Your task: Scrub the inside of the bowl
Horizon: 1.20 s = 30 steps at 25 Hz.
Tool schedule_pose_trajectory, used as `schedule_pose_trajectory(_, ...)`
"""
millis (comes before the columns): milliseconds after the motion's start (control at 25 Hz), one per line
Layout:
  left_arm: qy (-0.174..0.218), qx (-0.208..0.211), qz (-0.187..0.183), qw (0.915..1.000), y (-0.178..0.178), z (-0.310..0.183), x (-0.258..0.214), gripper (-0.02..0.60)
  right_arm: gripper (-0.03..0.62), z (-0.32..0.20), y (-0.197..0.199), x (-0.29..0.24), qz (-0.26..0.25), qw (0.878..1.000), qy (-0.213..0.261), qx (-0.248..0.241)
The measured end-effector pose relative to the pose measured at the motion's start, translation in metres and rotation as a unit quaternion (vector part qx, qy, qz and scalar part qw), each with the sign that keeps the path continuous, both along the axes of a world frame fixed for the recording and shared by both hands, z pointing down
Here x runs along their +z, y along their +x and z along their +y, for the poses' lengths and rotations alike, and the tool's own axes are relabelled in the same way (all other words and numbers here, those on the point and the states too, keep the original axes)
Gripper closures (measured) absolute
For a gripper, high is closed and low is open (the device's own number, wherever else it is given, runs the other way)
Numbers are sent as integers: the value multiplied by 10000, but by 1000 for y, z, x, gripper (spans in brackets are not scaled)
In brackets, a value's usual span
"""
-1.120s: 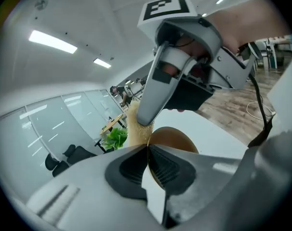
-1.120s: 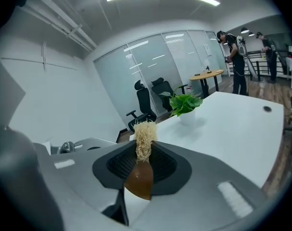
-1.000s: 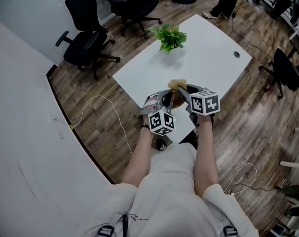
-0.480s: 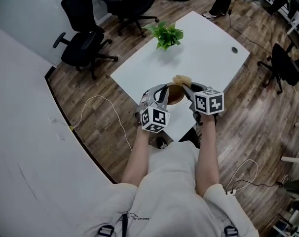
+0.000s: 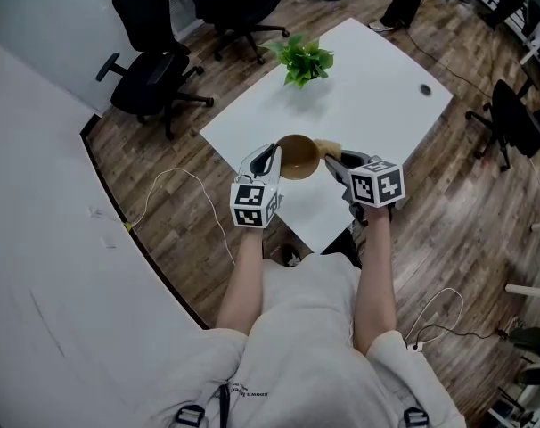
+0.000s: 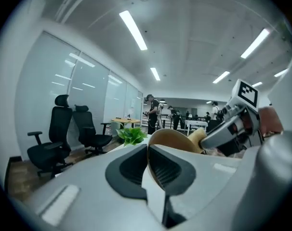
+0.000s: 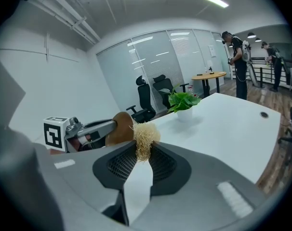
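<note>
Bowl [image 5: 297, 156] held up over near edge of table [image 5: 377, 87], rim pinched tight between left gripper [image 5: 274, 157] fingers. Right gripper [image 5: 332, 160] fingers clamped on straw scrubber [image 5: 324, 146], just beside bowl rim. Risk imo: only a thin rim grip, so a hard scrub push could twist bowl or pop it out onto table. Bowl tipped, mouth looks turned up toward scrubber. It's round, no real long axis.

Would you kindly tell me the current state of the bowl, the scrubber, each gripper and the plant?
bowl: tipped on edge, held by its rim.
scrubber: clamped, close beside the bowl.
left gripper: shut on the bowl's rim.
right gripper: shut on the scrubber.
plant: upright on the table, untouched.
</note>
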<state>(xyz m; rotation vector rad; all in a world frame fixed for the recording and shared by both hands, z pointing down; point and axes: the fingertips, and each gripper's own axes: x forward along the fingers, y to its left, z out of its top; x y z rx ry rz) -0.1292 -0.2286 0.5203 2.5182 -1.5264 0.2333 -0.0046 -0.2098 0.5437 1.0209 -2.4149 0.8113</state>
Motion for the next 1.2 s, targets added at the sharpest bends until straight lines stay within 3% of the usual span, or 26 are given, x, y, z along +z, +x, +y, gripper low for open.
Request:
schedule_pose_trajectory(160, -283, -295, 190, 9990, -11, -5, 4, 566, 494, 5, -12, 7, 252, 9994, -57, -244)
schedule_pose_trajectory(240, -450, -494, 469, 9967, -19, -8, 9, 566, 494, 7, -16, 9, 318, 9988, -90, -371)
schedule_pose_trajectory(480, -797, -931, 1227, 9848, -36, -9, 20, 566, 494, 21, -30, 17, 418, 9952, -202, -863)
schedule_pose_trajectory(720, -1105, -1257, 1731, 9706, -47, -5, 31, 566, 494, 27, -41, 26, 287, 9944, -285, -972)
schedule_pose_trajectory(960, -1315, -1451, 2119, 9575, -54, -2, 42, 566, 494, 34, -52, 35, 199, 9929, -366, -1112)
schedule_pose_trajectory(1200, -1481, -1400, 2460, 9476, -50, -3, 46, 566, 494, 39, -59, 44, 415, 9906, -329, -1259)
